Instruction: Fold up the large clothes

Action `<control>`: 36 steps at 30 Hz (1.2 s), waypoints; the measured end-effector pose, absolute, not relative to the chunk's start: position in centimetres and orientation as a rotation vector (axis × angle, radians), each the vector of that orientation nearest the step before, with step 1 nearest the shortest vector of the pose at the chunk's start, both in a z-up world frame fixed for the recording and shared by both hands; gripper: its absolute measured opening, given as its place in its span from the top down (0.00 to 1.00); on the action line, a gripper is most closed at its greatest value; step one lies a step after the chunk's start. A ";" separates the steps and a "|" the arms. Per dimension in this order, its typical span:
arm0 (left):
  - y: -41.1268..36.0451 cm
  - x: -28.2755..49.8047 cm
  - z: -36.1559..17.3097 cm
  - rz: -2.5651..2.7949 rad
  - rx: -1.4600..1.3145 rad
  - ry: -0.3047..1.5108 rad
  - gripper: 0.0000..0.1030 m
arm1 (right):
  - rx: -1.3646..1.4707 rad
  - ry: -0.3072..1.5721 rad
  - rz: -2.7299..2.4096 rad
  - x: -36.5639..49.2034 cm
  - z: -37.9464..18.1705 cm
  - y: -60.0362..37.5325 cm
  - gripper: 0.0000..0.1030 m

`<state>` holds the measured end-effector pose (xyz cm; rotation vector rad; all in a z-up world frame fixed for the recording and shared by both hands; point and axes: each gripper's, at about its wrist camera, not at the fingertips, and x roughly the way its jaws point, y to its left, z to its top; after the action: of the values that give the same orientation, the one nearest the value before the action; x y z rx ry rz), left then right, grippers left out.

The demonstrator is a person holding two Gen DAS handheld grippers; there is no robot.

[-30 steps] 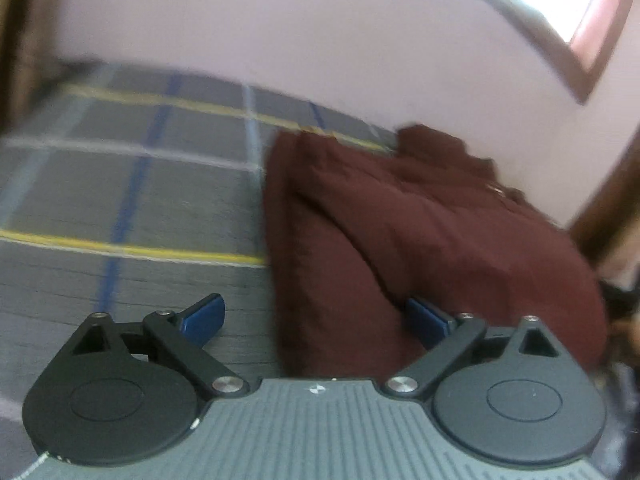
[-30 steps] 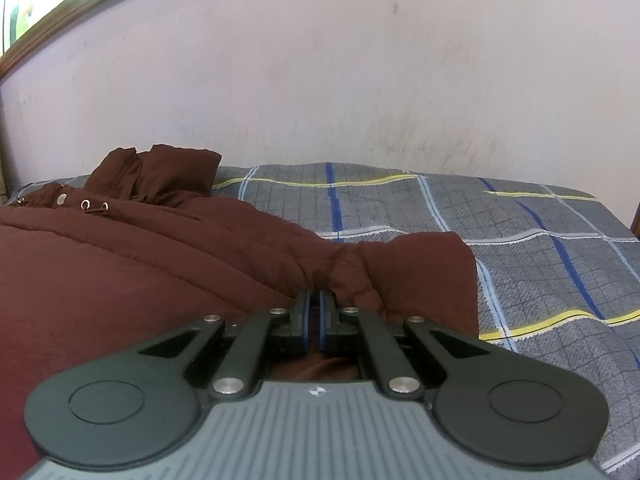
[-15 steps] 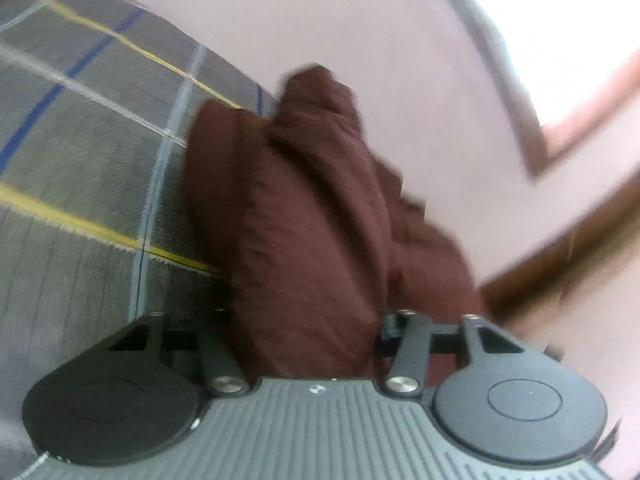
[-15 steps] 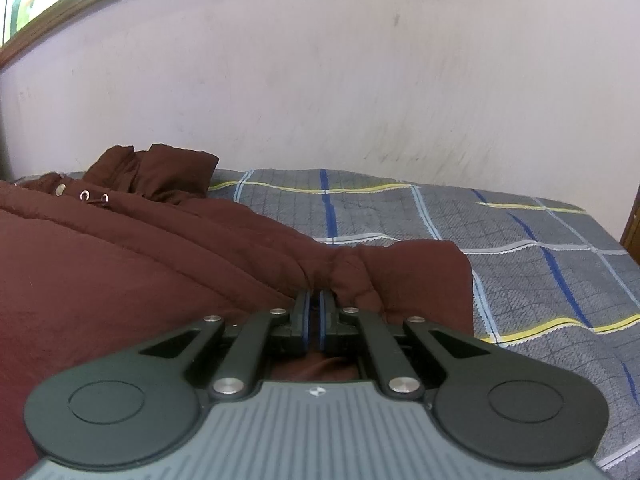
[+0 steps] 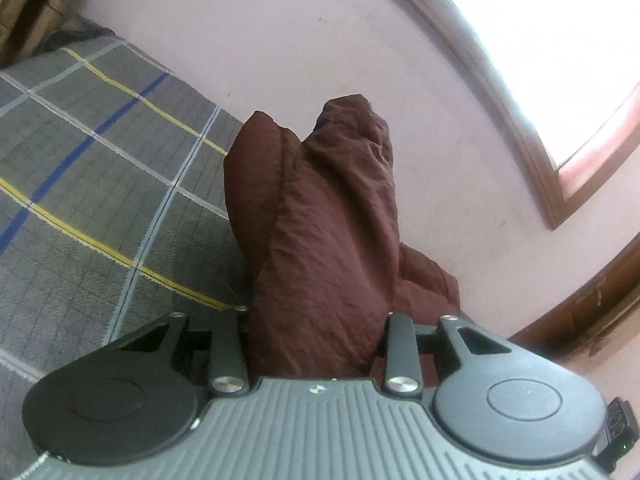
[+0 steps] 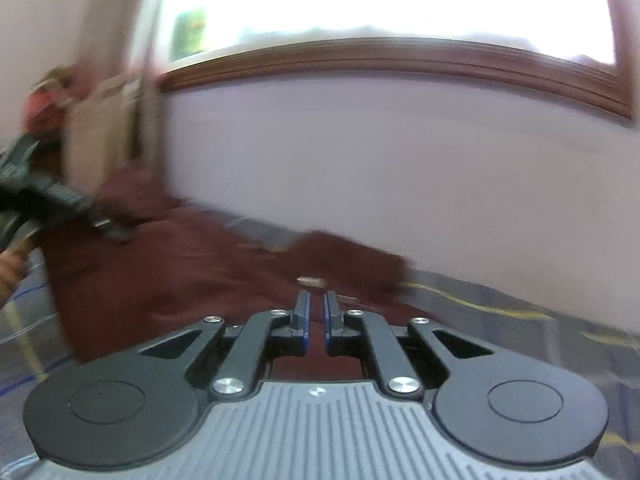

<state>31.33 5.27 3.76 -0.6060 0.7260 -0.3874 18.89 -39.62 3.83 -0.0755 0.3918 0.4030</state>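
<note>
Left gripper (image 5: 316,336) stuffed with a thick bunch of the maroon jacket (image 5: 320,220), fingertips buried in the fabric so can't tell how tight; right gripper (image 6: 316,314) parted just a sliver with nothing in between. Rest of the jacket sprawled on the plaid bedspread (image 5: 92,184); beyond that pale wall (image 5: 248,32), wooden window frame (image 6: 400,60); right view badly smeared.

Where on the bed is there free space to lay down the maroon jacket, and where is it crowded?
Free: the plaid bedsheet left of the maroon jacket, from the left gripper up to the wall. In the blurred right wrist view, a strip of sheet to the right of the right gripper also looks bare. Crowded: where the jacket lies spread.
</note>
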 end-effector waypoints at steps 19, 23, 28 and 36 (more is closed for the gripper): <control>-15.5 25.3 11.0 -0.583 -0.245 0.521 0.60 | 0.686 0.800 0.471 32.7 -5.7 -40.8 1.00; -17.7 25.8 9.7 -0.674 -0.247 0.491 0.60 | 0.828 0.763 0.467 30.9 -5.3 -45.6 0.99; -20.4 25.4 7.7 -0.733 -0.227 0.497 0.60 | 0.856 0.636 0.432 25.6 -2.8 -53.7 0.94; -27.4 23.5 4.2 -0.774 -0.079 0.452 0.59 | 0.841 0.484 0.315 18.4 2.1 -61.9 0.26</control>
<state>23.50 -27.36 4.20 -0.0791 0.4521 -0.7738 18.36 -61.92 2.07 0.8407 0.4843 0.3151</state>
